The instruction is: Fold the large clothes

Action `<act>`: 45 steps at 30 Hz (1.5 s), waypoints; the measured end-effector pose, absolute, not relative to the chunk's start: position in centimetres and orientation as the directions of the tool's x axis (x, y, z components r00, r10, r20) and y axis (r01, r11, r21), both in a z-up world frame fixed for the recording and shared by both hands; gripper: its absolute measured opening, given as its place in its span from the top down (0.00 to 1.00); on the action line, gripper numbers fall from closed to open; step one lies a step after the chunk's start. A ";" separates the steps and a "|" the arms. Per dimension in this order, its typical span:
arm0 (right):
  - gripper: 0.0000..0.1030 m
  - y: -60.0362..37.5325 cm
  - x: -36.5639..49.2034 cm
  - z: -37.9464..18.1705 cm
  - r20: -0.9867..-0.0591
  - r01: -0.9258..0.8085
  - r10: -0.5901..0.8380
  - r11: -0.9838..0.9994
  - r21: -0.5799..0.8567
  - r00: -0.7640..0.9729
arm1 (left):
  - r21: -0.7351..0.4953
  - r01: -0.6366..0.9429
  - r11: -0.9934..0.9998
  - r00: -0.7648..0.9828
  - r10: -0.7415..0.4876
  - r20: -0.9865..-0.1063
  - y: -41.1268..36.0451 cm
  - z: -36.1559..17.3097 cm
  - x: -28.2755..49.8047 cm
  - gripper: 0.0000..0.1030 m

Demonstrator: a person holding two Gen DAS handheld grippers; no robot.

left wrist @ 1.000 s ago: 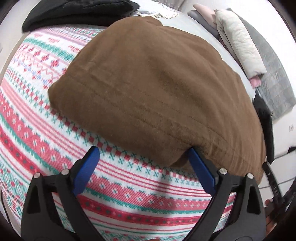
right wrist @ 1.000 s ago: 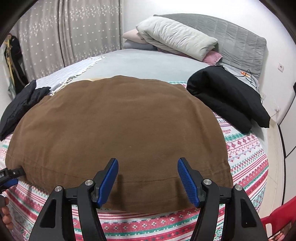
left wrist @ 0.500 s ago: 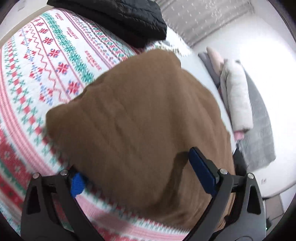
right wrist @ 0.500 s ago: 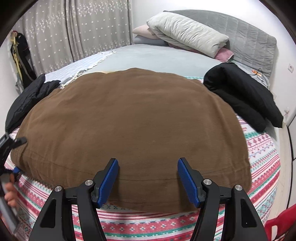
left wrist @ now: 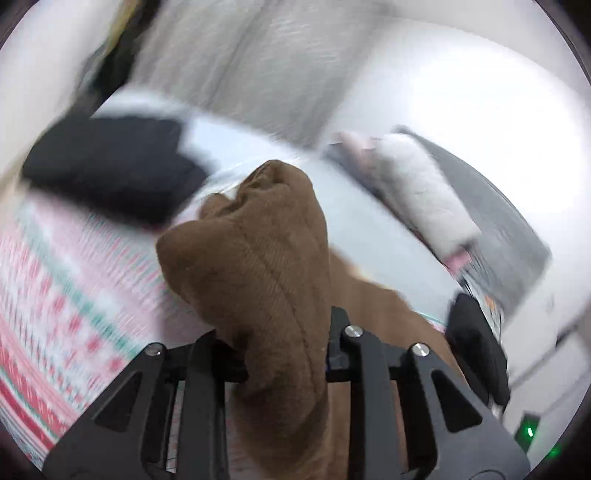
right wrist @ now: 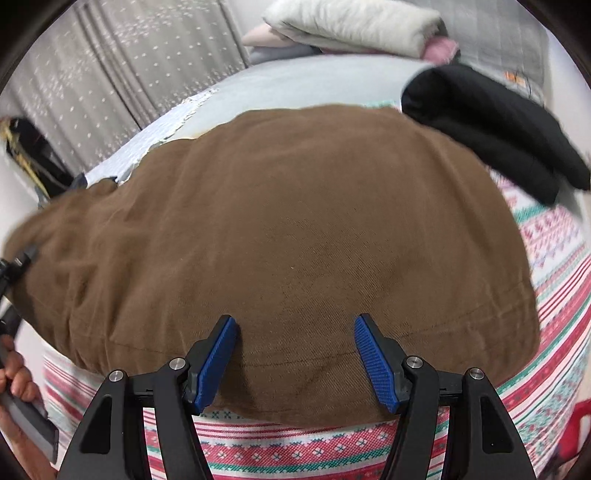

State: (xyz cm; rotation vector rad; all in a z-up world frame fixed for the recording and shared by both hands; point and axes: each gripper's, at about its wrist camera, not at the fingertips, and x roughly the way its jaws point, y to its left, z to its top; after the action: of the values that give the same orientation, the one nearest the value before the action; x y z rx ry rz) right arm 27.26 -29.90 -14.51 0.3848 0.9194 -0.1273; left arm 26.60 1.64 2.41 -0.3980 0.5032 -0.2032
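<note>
A large brown garment [right wrist: 295, 221] lies spread over the patterned bedspread [right wrist: 295, 450]. My right gripper [right wrist: 295, 320] hovers open just above its near hem, blue pads apart, nothing pinched. In the left wrist view my left gripper [left wrist: 284, 343] is closing its jaws on a bunched corner of the brown garment [left wrist: 258, 258], which rises in a thick fold between them and hides the pads. That corner is lifted off the bedspread [left wrist: 55, 314]. The left gripper's body [right wrist: 14, 266] and the hand [right wrist: 14, 373] holding it show at the left edge of the right wrist view.
A folded black jacket [right wrist: 498, 129] lies on the bed to the right of the garment, another black garment [left wrist: 110, 166] beyond its far left side. Pillows and folded bedding [right wrist: 351, 22] are stacked at the headboard. A grey curtain [right wrist: 129, 55] hangs behind.
The left gripper closed on the garment's corner and rose with it, tilting up toward the room. The right gripper sank closer to the hem, still open.
</note>
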 end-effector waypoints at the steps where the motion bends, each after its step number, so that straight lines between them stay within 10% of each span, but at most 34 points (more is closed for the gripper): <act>1: 0.34 -30.3 27.2 -14.5 -0.792 0.275 0.078 0.914 0.299 0.605 | -0.354 0.157 0.922 0.864 -0.301 -0.403 -0.9 4.1 26.1 0.75; 7: 0.34 -35.6 25.2 -13.0 -0.721 0.343 0.172 0.790 0.508 0.671 | -0.070 0.534 0.842 0.779 -0.523 -0.346 -15.2 7.7 22.2 0.75; 13: 0.34 -44.7 20.1 -13.8 -0.703 0.553 0.044 0.584 0.595 0.710 | -0.120 0.795 0.595 0.424 -0.686 -0.592 -23.8 0.9 22.1 0.59; 26: 0.34 -45.1 21.1 -12.0 -0.554 0.391 0.144 0.568 0.725 0.820 | -0.264 0.845 0.465 0.294 -0.816 -0.498 -15.9 3.2 20.0 0.23; 33: 0.34 -40.3 22.5 -6.1 -0.365 0.110 0.190 0.743 0.660 0.911 | -0.285 0.700 0.655 0.416 -0.698 -0.582 -13.8 -0.9 24.7 0.23; 38: 0.27 -36.0 26.8 -8.1 -0.624 0.175 0.125 0.901 0.397 0.772 | -0.305 0.671 0.675 0.422 -0.687 -0.591 -12.3 -2.7 24.3 0.23; 41: 0.54 -35.3 28.0 -11.5 -0.745 0.225 0.102 0.918 0.326 0.659 | -0.289 0.659 0.694 0.432 -0.664 -0.611 -12.6 -2.5 24.6 0.23; 45: 0.69 -36.4 25.9 -8.0 -0.617 0.149 0.187 0.880 0.452 0.765 | -0.306 0.666 0.681 0.441 -0.690 -0.574 -11.6 -1.4 24.3 0.23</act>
State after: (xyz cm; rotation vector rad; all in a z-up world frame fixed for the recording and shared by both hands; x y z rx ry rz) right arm 25.85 -36.37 -7.95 0.5062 0.7080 0.0219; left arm 24.35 -11.64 -1.41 -0.0364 0.7295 -0.8414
